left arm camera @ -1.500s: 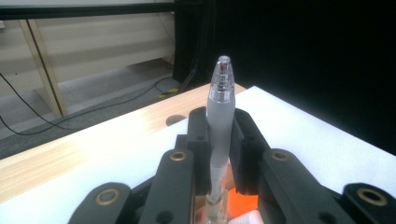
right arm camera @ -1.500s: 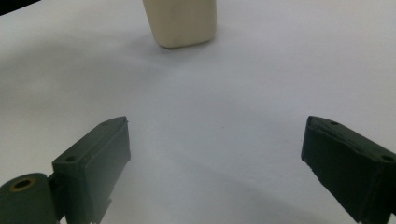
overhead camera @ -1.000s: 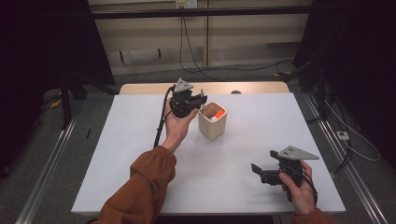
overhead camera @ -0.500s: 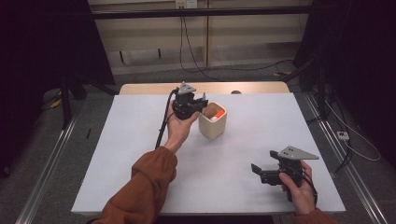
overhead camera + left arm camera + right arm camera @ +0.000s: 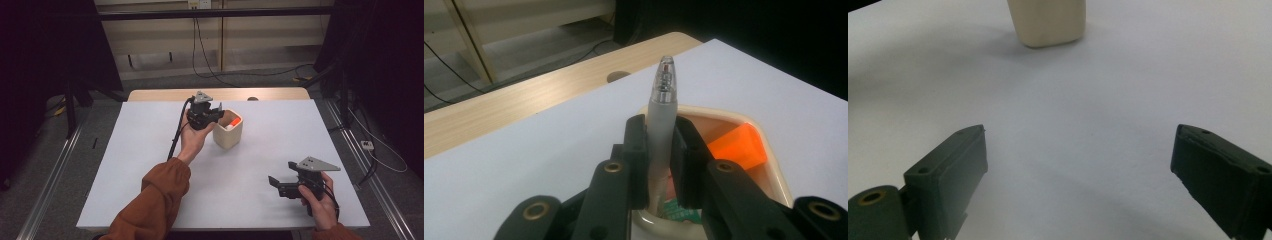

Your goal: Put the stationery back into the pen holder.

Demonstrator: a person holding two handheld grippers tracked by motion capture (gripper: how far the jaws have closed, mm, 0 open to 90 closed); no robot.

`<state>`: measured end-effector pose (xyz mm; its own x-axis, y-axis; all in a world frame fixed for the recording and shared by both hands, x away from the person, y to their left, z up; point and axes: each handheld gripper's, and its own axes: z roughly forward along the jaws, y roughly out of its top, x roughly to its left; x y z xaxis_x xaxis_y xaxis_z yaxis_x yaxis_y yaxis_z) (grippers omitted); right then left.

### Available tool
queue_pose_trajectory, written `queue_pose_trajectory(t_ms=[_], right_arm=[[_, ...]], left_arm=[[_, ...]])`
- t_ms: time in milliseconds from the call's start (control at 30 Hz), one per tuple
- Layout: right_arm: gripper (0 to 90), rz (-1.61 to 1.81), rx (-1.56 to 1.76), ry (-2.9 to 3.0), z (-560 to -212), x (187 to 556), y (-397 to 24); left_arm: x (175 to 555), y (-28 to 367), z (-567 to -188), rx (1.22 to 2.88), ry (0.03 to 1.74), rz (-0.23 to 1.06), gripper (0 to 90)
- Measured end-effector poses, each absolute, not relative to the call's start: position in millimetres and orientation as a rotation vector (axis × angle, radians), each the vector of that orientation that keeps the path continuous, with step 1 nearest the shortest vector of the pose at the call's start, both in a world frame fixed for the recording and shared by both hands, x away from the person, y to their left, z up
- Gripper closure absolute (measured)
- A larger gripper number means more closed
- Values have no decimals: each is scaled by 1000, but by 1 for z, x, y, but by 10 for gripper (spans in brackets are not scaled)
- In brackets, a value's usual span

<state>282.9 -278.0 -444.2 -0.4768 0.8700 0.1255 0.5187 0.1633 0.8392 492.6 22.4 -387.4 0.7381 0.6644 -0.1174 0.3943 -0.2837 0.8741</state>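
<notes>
A cream cup (image 5: pixel 228 131) stands on the white table (image 5: pixel 150 165), holding an orange block (image 5: pixel 736 145). My left gripper (image 5: pixel 219 113) hangs at the cup's left rim, shut on a grey pen (image 5: pixel 661 125) with a clear tip. In the left gripper view the pen points away over the cup's mouth, its lower end down inside the cup. Near the table's front right, my right gripper (image 5: pixel 276 183) rests open with nothing between its jaws. The cup's base (image 5: pixel 1048 22) shows ahead of it in the right gripper view.
A wooden strip (image 5: pixel 150 95) with a round hole (image 5: pixel 617 76) borders the table's far edge. Cables (image 5: pixel 210 55) lie on the floor beyond. Dark stands (image 5: pixel 70 100) flank the table on both sides.
The left hand has shifted slightly toward the cup with the pen; the right gripper has stayed put.
</notes>
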Motion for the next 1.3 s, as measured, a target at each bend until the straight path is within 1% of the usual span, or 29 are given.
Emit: queue_pose_trajectory(t_ms=[167, 400, 433, 500, 533, 700, 767, 900, 1000, 1100, 1233, 1300], right_arm=[[77, 1241, 1319, 2058, -444, 282, -278], [77, 1240, 1319, 2056, -444, 282, -278], [77, 1241, 1319, 2056, -444, 282, -278], [77, 1243, 1319, 2057, -444, 282, -278], [77, 1244, 1319, 2058, -444, 282, -278], [77, 1248, 1316, 2054, -444, 283, -279], [76, 1249, 1319, 2053, -444, 283, -280], [75, 1248, 1320, 2050, -445, 283, -281], [75, 1253, 1328, 2043, -445, 283, -281], [74, 1251, 1327, 2045, -445, 283, -281], [72, 1252, 1323, 2046, -445, 283, -280], [69, 1252, 1326, 2046, -445, 282, -280]], left_arm=[[491, 21, -388, 1907, 818, 306, 757], [490, 23, -386, 1900, 829, 299, 641], [489, 24, -386, 1899, 837, 301, 611], [489, 23, -386, 1909, 844, 309, 511], [489, 23, -386, 1916, 842, 318, 474], [490, 25, -387, 1906, 858, 334, 324], [490, 25, -387, 1903, 878, 350, 238], [491, 26, -386, 1885, 884, 341, 132], [491, 28, -384, 1885, 864, 333, 96], [489, 29, -383, 1891, 857, 342, 93], [486, 30, -380, 1900, 841, 347, 60], [483, 32, -380, 1909, 839, 333, 58]])
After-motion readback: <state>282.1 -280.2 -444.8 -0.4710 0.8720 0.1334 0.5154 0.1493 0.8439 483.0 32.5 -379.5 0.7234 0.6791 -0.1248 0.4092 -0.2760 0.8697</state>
